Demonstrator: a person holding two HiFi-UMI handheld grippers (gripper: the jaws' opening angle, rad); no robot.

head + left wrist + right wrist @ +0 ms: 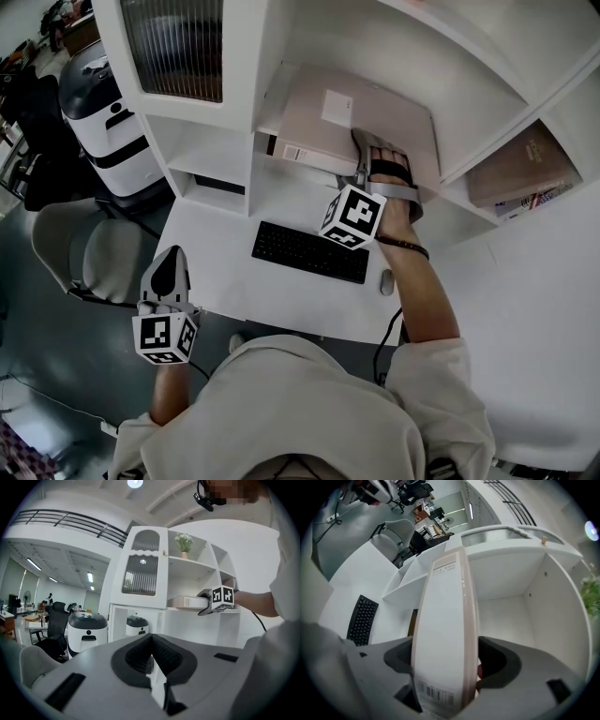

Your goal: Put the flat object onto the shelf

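Observation:
The flat object is a thin pinkish-white box [356, 117] with a white label. It lies on the white shelf [270, 111] above the desk, its near end sticking out over the shelf's edge. My right gripper [375, 155] reaches in at that end. In the right gripper view the box [447, 620] stands edge-on between the jaws of my right gripper [450, 665], and a gap shows beside the right pad [499, 660], so it is open. My left gripper [169, 262] hangs low at the left, off the desk, shut and empty, its pads [161, 653] meeting. The left gripper view shows the box [187, 602] far off.
A black keyboard [309, 251] and a mouse [387, 281] lie on the white desk [216, 253] below the shelf. A brown book [520, 169] fills the cubby to the right. A grey chair [75, 253] and a white machine [103, 103] stand at the left.

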